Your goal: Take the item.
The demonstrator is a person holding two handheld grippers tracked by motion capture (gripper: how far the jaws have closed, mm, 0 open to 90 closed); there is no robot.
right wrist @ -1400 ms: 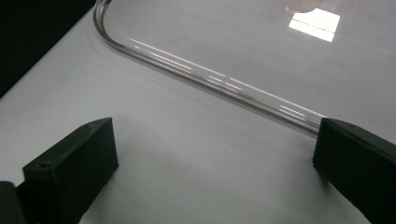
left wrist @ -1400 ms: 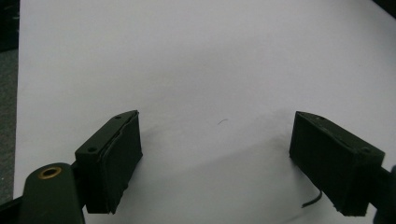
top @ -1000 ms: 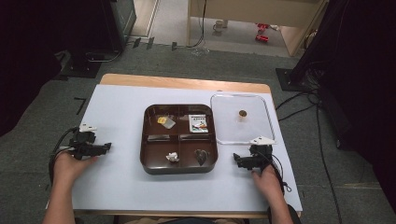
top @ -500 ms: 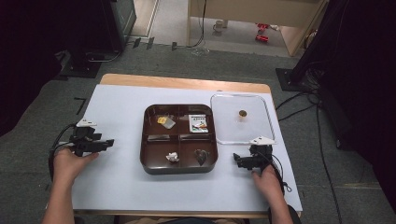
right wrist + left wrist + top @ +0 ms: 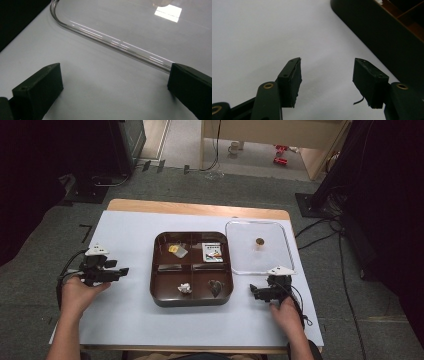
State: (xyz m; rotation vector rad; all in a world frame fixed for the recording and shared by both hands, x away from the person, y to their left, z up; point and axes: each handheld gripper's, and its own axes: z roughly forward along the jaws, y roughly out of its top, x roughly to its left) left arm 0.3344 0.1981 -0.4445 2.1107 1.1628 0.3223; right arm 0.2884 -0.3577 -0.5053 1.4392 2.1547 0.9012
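Observation:
A dark brown four-compartment tray (image 5: pixel 153 285) sits mid-table, holding a yellow packet (image 5: pixel 175 249), a printed card (image 5: pixel 213 252), a crumpled white piece (image 5: pixel 185 288) and a dark lump (image 5: pixel 215 287). My left gripper (image 5: pixel 124 270) hovers left of the tray, pointing at it. In the left gripper view, the left gripper (image 5: pixel 325 82) is open; its jaws have just been closing with nothing between them, and the tray wall (image 5: pixel 374 30) lies ahead. My right gripper (image 5: pixel 254 293) rests right of the tray, open, and the right gripper (image 5: pixel 112 87) has bare table between its jaws.
A clear plastic lid (image 5: pixel 257 265) with a small brown knob (image 5: pixel 259 241) lies flat beside the tray's right side; its rim (image 5: pixel 112 42) runs just ahead of the right jaws. A white sheet (image 5: pixel 125 320) covers the wooden table. Cables trail on the floor around it.
The left hand has lifted a little and shifted right toward the tray, its jaws narrower than before. The right hand and the tray's contents have stayed put.

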